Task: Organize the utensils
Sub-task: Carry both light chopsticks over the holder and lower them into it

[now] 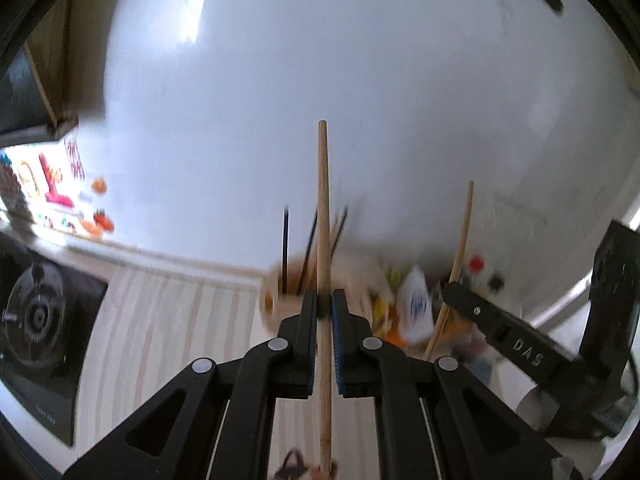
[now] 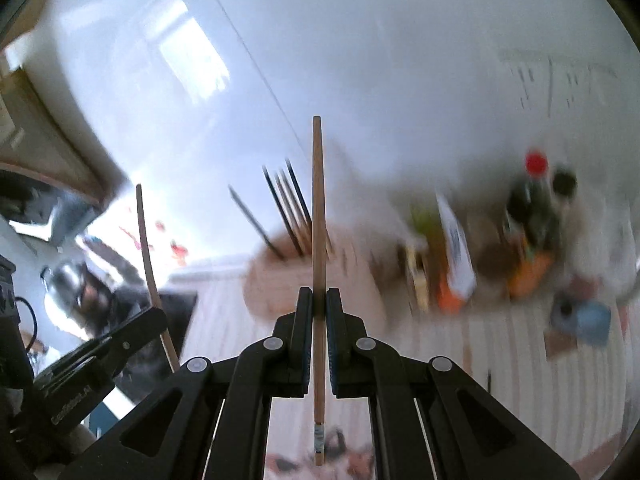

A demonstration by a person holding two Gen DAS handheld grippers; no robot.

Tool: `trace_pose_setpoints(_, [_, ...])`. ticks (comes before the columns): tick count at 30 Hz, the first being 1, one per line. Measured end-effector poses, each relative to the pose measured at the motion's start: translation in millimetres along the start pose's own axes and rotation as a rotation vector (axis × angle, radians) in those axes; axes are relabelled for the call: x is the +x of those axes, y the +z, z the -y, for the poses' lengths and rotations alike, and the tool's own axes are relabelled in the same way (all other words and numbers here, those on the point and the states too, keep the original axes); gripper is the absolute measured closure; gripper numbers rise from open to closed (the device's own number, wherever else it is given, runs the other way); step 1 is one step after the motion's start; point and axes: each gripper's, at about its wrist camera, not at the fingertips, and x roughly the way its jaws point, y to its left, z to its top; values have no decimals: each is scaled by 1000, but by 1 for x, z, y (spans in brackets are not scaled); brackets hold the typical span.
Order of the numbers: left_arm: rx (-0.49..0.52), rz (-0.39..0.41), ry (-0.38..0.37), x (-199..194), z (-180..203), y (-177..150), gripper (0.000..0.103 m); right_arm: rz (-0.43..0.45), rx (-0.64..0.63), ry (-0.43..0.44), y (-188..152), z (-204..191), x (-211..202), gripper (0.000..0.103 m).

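Nearest the lens in each view, a gripper is clamped on a single wooden chopstick: the left gripper (image 1: 324, 304) pinches the left chopstick (image 1: 323, 208), and the right gripper (image 2: 319, 304) pinches the right chopstick (image 2: 317, 200), both sticks pointing upright and away. Just beyond them, on the striped counter (image 1: 172, 320), stands the wooden holder (image 2: 280, 280) with dark chopsticks (image 2: 286, 208) already in it (blur softens its rim). Further right along the counter sits a cluster of bottles and packets (image 2: 532, 220) — well apart. The step in hand looks like carrying — next, each tip likely needs lowering into the holder's mouth before the jaws part.
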Motion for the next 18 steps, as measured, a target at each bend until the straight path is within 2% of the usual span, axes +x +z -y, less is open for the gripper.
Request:
trace_pose_setpoints(5, [-44, 82, 1, 17, -8, 42, 99, 155, -14, -21, 51, -23, 7, 96])
trace_pose_setpoints(9, [-75, 134, 16, 42, -17, 63, 98, 230, -17, -30, 76, -32, 23, 96])
trace_pose_setpoints(13, [-90, 150, 30, 74, -27, 67, 98, 292, -33, -53, 89, -38, 52, 96])
trace_pose_setpoints(18, [-101, 142, 44, 106, -39, 60, 98, 361, -54, -61, 88, -40, 82, 96])
